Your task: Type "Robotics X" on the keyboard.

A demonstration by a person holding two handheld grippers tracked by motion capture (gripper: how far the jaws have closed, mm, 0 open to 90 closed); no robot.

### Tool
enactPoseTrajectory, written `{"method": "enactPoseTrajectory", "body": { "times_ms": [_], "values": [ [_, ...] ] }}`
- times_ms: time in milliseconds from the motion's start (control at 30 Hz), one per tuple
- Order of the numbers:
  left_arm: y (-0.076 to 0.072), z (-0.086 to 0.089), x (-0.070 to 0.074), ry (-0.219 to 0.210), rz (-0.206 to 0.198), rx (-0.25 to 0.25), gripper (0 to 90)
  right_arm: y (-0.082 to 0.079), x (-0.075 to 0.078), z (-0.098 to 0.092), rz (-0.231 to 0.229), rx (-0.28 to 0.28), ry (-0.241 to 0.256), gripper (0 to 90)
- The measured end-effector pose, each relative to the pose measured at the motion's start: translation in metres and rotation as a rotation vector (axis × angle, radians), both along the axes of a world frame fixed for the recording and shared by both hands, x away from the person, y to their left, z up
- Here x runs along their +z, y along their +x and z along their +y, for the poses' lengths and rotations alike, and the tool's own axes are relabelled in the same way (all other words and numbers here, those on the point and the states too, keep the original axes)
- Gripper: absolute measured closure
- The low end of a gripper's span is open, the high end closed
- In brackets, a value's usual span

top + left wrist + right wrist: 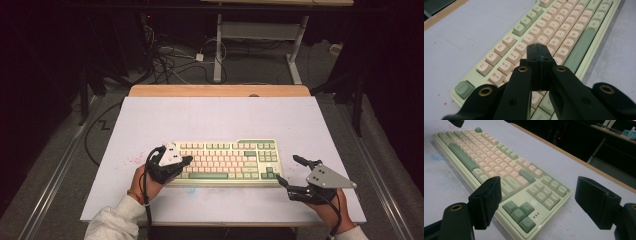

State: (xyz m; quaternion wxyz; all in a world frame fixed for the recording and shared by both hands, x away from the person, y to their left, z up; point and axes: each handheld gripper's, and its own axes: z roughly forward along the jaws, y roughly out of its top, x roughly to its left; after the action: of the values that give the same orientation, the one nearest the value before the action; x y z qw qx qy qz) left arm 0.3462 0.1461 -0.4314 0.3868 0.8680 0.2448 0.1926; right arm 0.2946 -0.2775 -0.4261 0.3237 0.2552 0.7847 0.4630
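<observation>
Keyboard [227, 162] lies flat on the white table [215, 120], near the near edge and about in the middle from left to right. It has a pale green case, cream keys, and some darker green keys, like the long space bar, the arrow keys and the key at its far left corner. A small round logo sits above the arrow keys in the right gripper view.

One keyboard is on the table, and two grippers are by it, one in each hand.

Left gripper [186, 160] is over the left end of the keyboard. In the left gripper view its two black jaws are pressed together, with nothing between them, just above the cream keys.

Right gripper [291, 172] is just right of the keyboard, near the arrow keys. Its jaws are wide apart and hold nothing.
</observation>
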Motion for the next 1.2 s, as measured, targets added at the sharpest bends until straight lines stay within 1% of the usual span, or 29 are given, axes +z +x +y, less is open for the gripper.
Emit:
{"method": "enactPoseTrajectory", "body": {
  "times_ms": [133, 433, 533, 567, 600, 633, 733, 767, 833, 900, 967, 1133, 1200],
  "values": [
    [0.003, -0.005, 0.0, 0.006, 0.003, -0.011, 87.8, 0.0, 0.0, 0.0, 0.001, -0.001, 0.0, 21.7],
    [0.005, -0.009, -0.001, 0.009, 0.006, -0.016, 87.8, 0.001, 0.0, 0.001, 0.004, 0.006, -0.002, 22.1],
    [0.006, -0.011, -0.001, 0.013, 0.005, -0.018, 87.8, 0.002, 0.0, 0.006, 0.016, 0.024, -0.004, 26.6],
    [0.006, -0.011, -0.001, 0.013, 0.005, -0.018, 87.8, 0.003, 0.0, 0.007, 0.016, 0.027, -0.001, 35.8],
    [0.007, -0.012, 0.0, 0.012, 0.003, -0.018, 87.8, 0.003, 0.0, 0.008, 0.018, 0.041, 0.008, 46.3],
    [0.007, -0.012, 0.0, 0.012, 0.003, -0.018, 87.8, 0.005, 0.001, 0.009, 0.025, 0.052, 0.009, 48.7],
    [0.008, -0.013, -0.001, 0.017, 0.004, -0.02, 87.8, 0.009, 0.002, 0.014, 0.049, 0.078, -0.003, 68.7],
    [0.008, -0.013, -0.001, 0.017, 0.004, -0.02, 87.8, 0.011, 0.002, 0.016, 0.066, 0.083, -0.012, 75.0],
    [0.008, -0.014, -0.001, 0.019, 0.005, -0.02, 87.8, 0.013, 0.002, 0.019, 0.09, 0.082, -0.026, 84.7],
    [0.009, -0.014, -0.001, 0.022, 0.006, -0.023, 87.8, 0.016, 0.002, 0.023, 0.106, 0.097, -0.034, 90.0],
    [0.009, -0.015, -0.001, 0.022, 0.006, -0.023, 87.7, 0.019, 0.002, 0.027, 0.116, 0.099, -0.042, 90.0],
    [0.01, -0.016, -0.002, 0.024, 0.008, -0.024, 87.8, 0.025, 0.001, 0.038, 0.145, 0.128, -0.052, 90.0],
    [0.011, -0.017, -0.002, 0.027, 0.007, -0.024, 87.8, 0.028, 0.0, 0.043, 0.157, 0.134, -0.066, 90.0]
  ]
}}
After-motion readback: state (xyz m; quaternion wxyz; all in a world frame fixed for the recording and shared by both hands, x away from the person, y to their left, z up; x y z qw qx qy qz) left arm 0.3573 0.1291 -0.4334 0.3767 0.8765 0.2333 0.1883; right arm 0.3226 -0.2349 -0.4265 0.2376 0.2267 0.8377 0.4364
